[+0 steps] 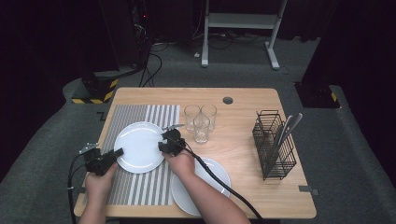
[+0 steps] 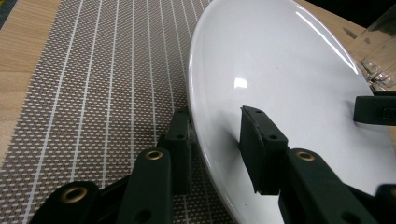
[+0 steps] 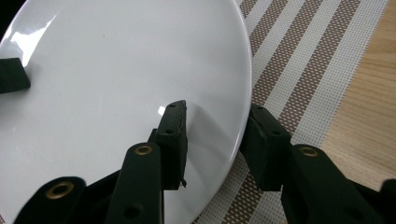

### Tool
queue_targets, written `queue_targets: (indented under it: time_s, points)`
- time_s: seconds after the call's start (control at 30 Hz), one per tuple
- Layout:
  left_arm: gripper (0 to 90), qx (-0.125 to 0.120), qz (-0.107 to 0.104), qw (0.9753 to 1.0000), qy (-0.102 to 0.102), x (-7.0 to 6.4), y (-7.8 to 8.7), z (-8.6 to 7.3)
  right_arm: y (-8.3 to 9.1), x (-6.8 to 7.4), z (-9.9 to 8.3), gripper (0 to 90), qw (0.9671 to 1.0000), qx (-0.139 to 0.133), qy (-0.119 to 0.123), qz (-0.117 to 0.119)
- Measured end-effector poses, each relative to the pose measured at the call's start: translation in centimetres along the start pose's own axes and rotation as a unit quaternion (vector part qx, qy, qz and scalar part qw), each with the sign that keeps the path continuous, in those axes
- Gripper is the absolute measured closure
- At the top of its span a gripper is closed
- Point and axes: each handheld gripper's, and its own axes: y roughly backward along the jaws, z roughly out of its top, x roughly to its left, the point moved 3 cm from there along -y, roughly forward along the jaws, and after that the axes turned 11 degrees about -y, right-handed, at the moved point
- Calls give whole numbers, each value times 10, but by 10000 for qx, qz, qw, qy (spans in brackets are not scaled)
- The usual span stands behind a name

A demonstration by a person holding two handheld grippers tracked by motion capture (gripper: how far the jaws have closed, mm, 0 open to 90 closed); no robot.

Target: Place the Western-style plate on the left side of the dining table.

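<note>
We have the round white ceramic plate (image 1: 139, 147) lying on the grey-and-white striped woven placemat (image 1: 140, 186) at the near left of the pale wooden surface (image 1: 243, 140). Our left gripper (image 1: 116, 152) straddles the plate's left rim, one finger under the edge and one over it; our right gripper (image 1: 163, 142) does the same at the right rim. In both gripper views the fingers (image 2: 261, 144) bracket the rim with some gap left, so we judge them not yet clamped, though the angle makes this hard to confirm. The plate seems placed on the mat. A second white plate (image 1: 187, 193) waits near the front edge, partly under our right forearm. Three clear drinking glasses (image 1: 201, 120) and a black wire cutlery basket (image 1: 274, 144) holding metal utensils remain untouched. We read no brand, label or writing anywhere.
</note>
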Motion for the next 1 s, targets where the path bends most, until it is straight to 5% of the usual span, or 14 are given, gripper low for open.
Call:
queue_targets:
  time_s: [1.0]
  points:
    - [685,52,100,9999,61,0,1,0,-4,-3,-1,453,9983,498,-184,237]
